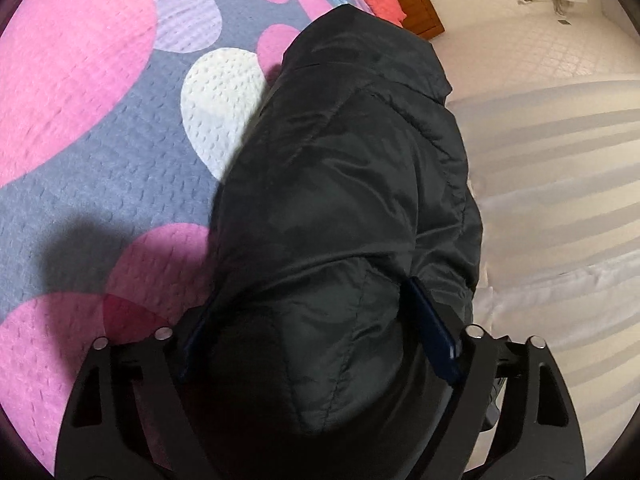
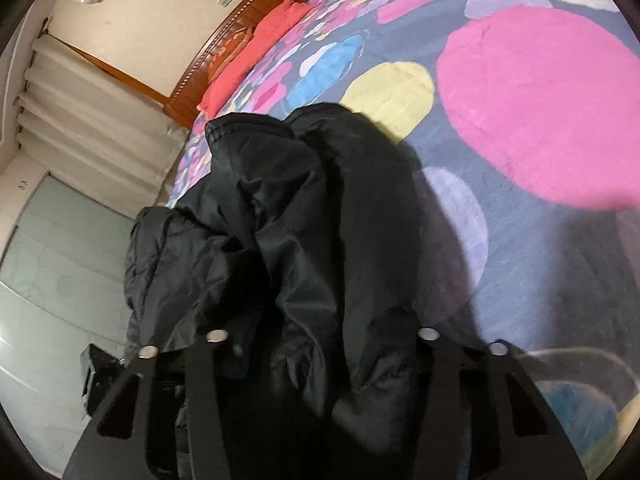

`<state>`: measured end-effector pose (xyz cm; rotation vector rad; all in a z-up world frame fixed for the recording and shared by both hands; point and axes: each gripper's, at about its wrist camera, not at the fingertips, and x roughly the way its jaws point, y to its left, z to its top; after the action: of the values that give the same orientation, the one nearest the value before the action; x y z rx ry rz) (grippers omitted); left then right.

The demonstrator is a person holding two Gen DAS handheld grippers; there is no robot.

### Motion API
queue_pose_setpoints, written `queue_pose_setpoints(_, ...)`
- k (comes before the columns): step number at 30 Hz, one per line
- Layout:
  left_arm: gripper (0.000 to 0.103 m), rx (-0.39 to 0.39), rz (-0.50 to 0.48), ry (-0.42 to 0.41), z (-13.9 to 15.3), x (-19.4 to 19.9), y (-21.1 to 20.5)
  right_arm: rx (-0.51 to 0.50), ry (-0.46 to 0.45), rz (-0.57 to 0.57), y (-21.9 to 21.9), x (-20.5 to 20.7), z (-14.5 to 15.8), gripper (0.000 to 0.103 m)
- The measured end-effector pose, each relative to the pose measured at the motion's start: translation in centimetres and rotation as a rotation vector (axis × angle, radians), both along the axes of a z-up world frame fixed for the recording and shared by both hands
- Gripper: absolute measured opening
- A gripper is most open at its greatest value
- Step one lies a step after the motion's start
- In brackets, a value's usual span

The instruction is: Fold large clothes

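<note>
A large black padded jacket hangs bunched over the bed edge in the left wrist view. My left gripper has its blue-padded fingers wide apart with a thick fold of the jacket filling the gap between them. In the right wrist view the same jacket drapes in crumpled folds over my right gripper. Its fingertips are hidden under the cloth, so I cannot see how its jaws stand.
The bed carries a grey-blue quilt with big pink, white and lilac spots. A red pillow and a wooden headboard lie at the far end. Pale tiled floor runs beside the bed.
</note>
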<state>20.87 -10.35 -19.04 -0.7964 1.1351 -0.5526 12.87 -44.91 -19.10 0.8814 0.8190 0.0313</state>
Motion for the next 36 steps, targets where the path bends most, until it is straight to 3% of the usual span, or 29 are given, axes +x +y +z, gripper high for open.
queue_pose_setpoints(5,0.075,0.024,-0.031,-0.038,1.6,0.1,-0.4,0.02,-0.034,0.001,1.2,-0.5,0.7,0.032)
queue_pose_setpoints(10,0.075,0.034,-0.039,-0.093,3.9,0.6,1.0,0.032,-0.083,0.023,3.3,0.5,1.9,0.03)
queue_pose_setpoints(22,0.075,0.086,0.051,-0.146,7.0,7.0,7.0,0.094,-0.133,0.107,9.7,10.8,2.6,0.029)
queue_pose_setpoints(27,0.075,0.113,0.072,-0.113,5.1,9.9,8.9,0.082,-0.08,0.119,11.5,15.0,0.9,0.029)
queue_pose_setpoints(30,0.076,0.089,0.087,-0.074,3.3,10.9,9.6,0.063,-0.052,0.1,11.6,15.8,0.2,0.029)
queue_pose_setpoints(36,0.08,0.04,0.081,-0.078,2.9,10.5,10.5,0.062,-0.042,0.1,11.2,15.2,0.4,0.044)
